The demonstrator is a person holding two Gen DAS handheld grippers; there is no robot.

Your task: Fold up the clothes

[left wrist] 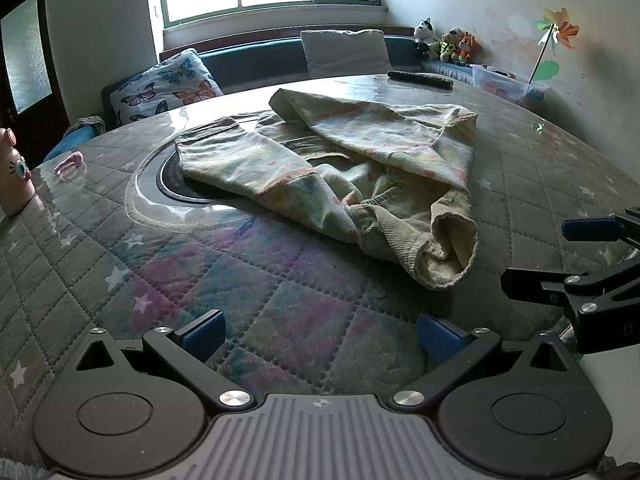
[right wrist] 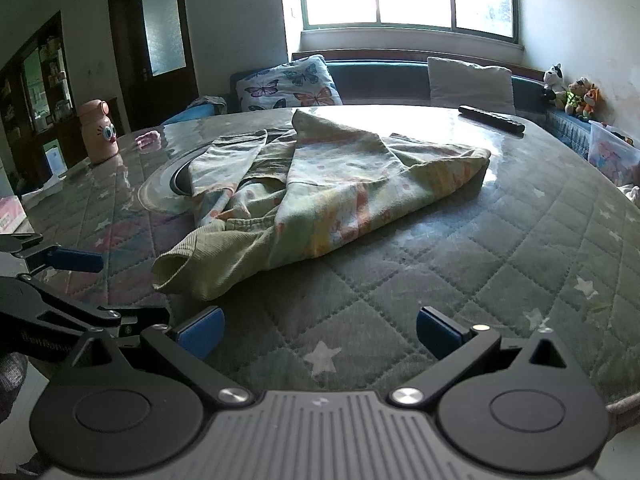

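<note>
A pale yellow patterned garment (left wrist: pixel 352 160) lies crumpled in the middle of the round quilted table (left wrist: pixel 240 292), with a ribbed cuff (left wrist: pixel 444 248) pointing toward me. The right wrist view shows the same garment (right wrist: pixel 340 188), its cuff (right wrist: pixel 180 268) at the near left. My left gripper (left wrist: pixel 320 336) hovers open over the near table edge, short of the cloth, nothing between its blue pads. My right gripper (right wrist: pixel 318 334) is open too, likewise short of the garment. Each gripper shows at the edge of the other's view: the right one (left wrist: pixel 568 256) and the left one (right wrist: pixel 96 284).
A dark remote (left wrist: pixel 420 79) lies at the table's far side. A pink bottle with eyes (right wrist: pixel 100 132) stands at the left rim, a small pink item (right wrist: pixel 148 137) beside it. A bench with a butterfly pillow (left wrist: pixel 168 88), soft toys (left wrist: pixel 444 42) and a plastic box (left wrist: pixel 508 84) lies beyond.
</note>
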